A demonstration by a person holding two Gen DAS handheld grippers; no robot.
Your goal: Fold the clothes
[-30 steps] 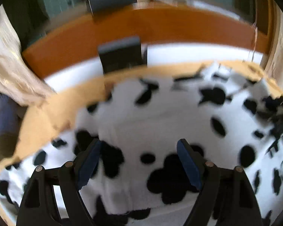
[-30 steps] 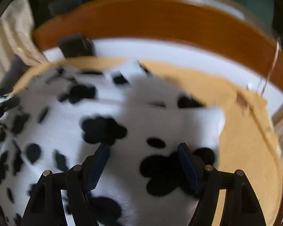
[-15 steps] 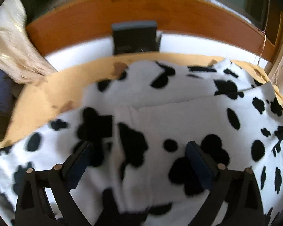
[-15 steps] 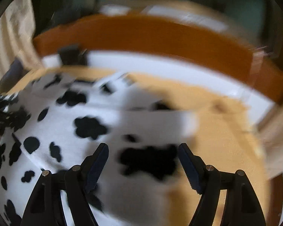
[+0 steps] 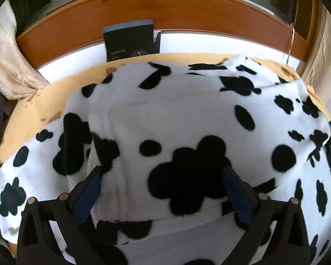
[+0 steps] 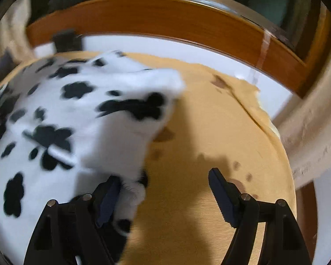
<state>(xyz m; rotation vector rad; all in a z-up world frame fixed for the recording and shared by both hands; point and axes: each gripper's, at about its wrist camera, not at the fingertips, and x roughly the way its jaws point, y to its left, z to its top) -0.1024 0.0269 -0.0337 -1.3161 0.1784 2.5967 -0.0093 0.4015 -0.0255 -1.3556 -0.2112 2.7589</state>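
Now released, the cow-print fleece garment (image 5: 187,114) lies folded on the tan table (image 6: 209,132); the left gripper (image 5: 163,190), jaws just spread wide, hovers over it, while the open, empty right gripper (image 6: 163,190) has slid rightward off its edge.

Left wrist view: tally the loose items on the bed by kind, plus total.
Cow-print fleece garment: 1
Tan sheet under it: 1
Dark box at the wooden headboard: 1
Cream pillow, left edge: 1
Total: 4
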